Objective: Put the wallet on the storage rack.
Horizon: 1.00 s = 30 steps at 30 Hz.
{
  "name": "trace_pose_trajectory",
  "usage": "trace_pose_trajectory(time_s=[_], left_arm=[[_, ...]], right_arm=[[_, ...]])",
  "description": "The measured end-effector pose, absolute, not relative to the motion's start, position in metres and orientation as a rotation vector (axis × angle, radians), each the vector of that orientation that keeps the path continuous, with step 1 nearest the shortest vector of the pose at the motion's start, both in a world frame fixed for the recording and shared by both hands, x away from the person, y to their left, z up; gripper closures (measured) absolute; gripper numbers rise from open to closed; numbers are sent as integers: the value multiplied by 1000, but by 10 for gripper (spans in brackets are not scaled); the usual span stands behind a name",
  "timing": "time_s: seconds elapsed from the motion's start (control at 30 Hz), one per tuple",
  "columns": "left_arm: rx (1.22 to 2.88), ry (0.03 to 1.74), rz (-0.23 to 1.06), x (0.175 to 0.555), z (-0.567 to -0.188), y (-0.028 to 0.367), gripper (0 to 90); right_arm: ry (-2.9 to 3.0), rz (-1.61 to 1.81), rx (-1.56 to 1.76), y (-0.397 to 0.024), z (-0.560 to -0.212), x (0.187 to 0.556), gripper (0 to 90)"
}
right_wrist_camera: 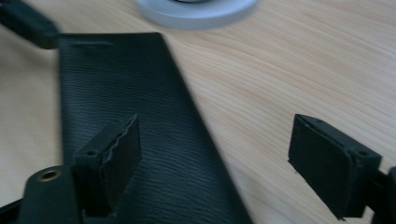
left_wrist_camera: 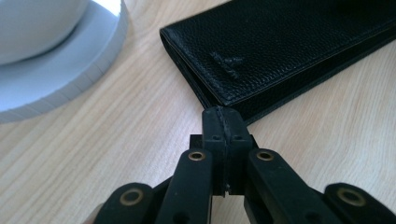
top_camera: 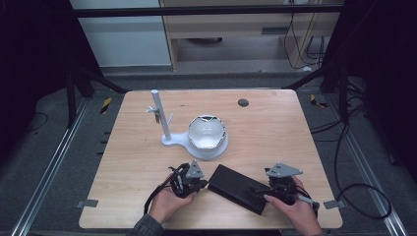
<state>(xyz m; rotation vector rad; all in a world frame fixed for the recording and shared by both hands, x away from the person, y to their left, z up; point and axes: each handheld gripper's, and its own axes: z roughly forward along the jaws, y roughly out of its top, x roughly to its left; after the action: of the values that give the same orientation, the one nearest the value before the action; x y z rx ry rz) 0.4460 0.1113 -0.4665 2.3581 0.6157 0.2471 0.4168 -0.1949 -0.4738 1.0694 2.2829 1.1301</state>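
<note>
A long black leather wallet (top_camera: pixel 238 188) lies flat and closed on the wooden table, slanted between my two hands. My left gripper (top_camera: pixel 204 185) is shut, and its joined tips (left_wrist_camera: pixel 223 116) rest against the wallet's (left_wrist_camera: pixel 289 51) near corner, with nothing seen between the pads. My right gripper (top_camera: pixel 261 191) stands open over the wallet's other end. In the right gripper view, its left pad hangs above the wallet (right_wrist_camera: pixel 140 116) and its right pad above bare wood, with the gripper (right_wrist_camera: pixel 217 140) holding nothing.
A white round base (top_camera: pixel 222 146) carrying a white bowl (top_camera: pixel 206 132) and an upright post (top_camera: pixel 160 115) stands just beyond the wallet, mid-table. A small dark disc (top_camera: pixel 243 103) lies near the far edge. The table's front edge is close under both hands.
</note>
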Motion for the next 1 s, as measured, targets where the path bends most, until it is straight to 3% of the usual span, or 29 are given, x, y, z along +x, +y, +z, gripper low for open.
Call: trace_pose_trajectory(time_s=[0.33, 0.67, 1.0], left_arm=[[2322, 604, 247, 452, -454, 105, 894], [2328, 583, 225, 456, -452, 95, 870], [2329, 576, 217, 462, -450, 87, 856]], right_arm=[[2447, 988, 878, -141, -469, 403, 103], [2453, 816, 860, -146, -470, 409, 321], [2501, 784, 832, -146, -462, 412, 300]])
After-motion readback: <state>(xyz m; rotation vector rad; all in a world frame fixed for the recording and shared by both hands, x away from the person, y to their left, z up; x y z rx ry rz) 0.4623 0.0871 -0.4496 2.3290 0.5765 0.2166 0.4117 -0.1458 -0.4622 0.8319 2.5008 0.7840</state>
